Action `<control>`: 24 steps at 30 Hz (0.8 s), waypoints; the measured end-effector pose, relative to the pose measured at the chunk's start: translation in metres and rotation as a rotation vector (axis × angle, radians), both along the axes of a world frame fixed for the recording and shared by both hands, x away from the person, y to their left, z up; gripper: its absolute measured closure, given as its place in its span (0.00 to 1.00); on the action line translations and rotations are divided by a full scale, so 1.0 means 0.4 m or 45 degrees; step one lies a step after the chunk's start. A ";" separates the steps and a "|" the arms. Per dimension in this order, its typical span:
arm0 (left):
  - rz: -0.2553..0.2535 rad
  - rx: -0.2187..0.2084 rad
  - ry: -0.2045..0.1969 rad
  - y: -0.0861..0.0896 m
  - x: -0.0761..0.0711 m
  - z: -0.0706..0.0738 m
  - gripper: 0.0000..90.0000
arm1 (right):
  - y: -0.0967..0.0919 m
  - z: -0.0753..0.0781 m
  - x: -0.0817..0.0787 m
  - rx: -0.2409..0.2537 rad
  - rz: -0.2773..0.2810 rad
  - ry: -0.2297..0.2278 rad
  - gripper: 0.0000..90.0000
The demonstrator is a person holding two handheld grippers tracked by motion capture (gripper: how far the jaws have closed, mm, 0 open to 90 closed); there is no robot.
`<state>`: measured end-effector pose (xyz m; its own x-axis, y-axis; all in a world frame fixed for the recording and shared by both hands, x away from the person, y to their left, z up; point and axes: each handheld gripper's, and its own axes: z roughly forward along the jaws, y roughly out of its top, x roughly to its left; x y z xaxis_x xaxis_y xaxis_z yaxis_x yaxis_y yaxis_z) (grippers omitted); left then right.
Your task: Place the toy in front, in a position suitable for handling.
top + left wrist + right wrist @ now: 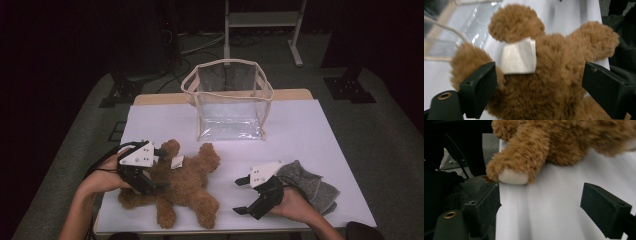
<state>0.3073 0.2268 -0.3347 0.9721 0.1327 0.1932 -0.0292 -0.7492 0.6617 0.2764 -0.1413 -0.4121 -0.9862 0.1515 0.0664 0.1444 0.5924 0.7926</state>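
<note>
With both tongs gaping, the left tongs (537, 85) straddling the fluffy brown teddy bear (182, 182) unpinched and the right tongs (243, 196) empty, a shallow pinch on fur could slip off.

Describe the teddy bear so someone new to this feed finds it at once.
Start at the white table and the clear bag standing at its far middle. Nearer the person, left of centre, the teddy bear sprawls flat, limbs spread, with the left gripper over it. It is the one brown, fluffy thing, with a white tag; the grey cloth lies right.
</note>
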 end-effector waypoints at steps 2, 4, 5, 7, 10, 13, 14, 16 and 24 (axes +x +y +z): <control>-0.003 0.020 0.039 0.000 0.005 -0.022 0.17 | 0.021 -0.001 -0.003 0.004 0.026 0.008 0.17; -0.004 0.043 0.053 -0.001 0.010 -0.037 0.19 | 0.043 -0.004 -0.005 0.004 0.055 0.014 0.17; 0.007 0.060 0.060 -0.003 0.013 -0.050 0.19 | 0.050 -0.005 -0.006 0.004 0.066 0.017 0.17; 0.023 0.083 0.076 -0.005 0.021 -0.070 0.19 | 0.075 -0.010 -0.007 0.004 0.089 0.018 0.17; 0.026 0.071 0.106 -0.008 0.029 -0.086 0.18 | 0.123 -0.021 -0.006 -0.016 0.112 0.024 0.17; 0.044 0.105 0.102 -0.016 0.028 -0.086 0.13 | 0.156 -0.036 0.000 -0.040 0.127 0.025 0.17; 0.037 0.131 0.097 -0.021 0.027 -0.088 0.13 | 0.156 -0.036 0.000 -0.040 0.127 0.025 0.17; 0.024 0.193 0.082 -0.034 0.024 -0.089 0.11 | 0.177 -0.048 0.006 -0.060 0.132 0.027 0.19; 0.044 0.262 0.041 -0.055 0.026 -0.083 0.47 | 0.215 -0.074 0.019 -0.069 0.202 0.113 0.46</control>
